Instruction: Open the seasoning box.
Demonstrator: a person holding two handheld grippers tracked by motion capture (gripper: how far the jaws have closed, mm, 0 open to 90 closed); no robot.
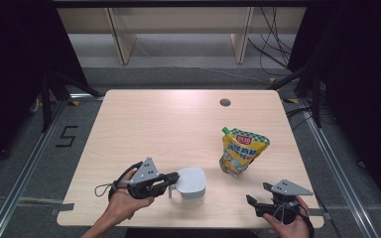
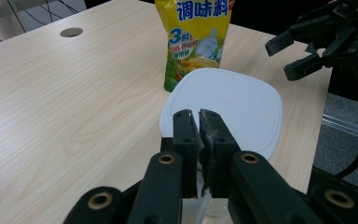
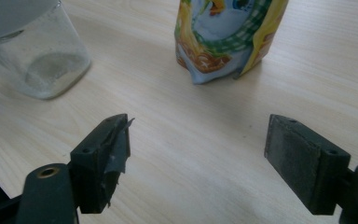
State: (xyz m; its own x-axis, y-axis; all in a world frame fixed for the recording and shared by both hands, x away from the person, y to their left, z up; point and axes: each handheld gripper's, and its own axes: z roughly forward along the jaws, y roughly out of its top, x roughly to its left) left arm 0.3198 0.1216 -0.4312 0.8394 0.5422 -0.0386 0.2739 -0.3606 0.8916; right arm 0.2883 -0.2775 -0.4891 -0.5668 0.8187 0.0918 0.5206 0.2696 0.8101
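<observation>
At the left of the high view, the left gripper is held level in the person's left hand, its cable looped beside the wrist. Its jaws are pinched almost together on the near edge of a white lid; in the left gripper view the left gripper is seen with only a thin slit between its pads, and the rim of the white lid is caught there. The lid (square with rounded corners) is seated on a clear glass jar, which stands near the front edge of the wooden table, a little left of centre. In the right gripper view the clear glass jar is shown with a pale residue at its bottom.

Further right, and a little farther back, a yellow seasoning pouch with a green cap is stood upright on the table, well apart from the jar. Its lower part is seen as the seasoning pouch in the right gripper view.

At the far right, near the front corner, the right gripper is held in the right hand. Its jaws are spread wide with nothing between them, only bare table being framed by the right gripper; it is pointed towards the gap between jar and pouch, clear of both.
</observation>
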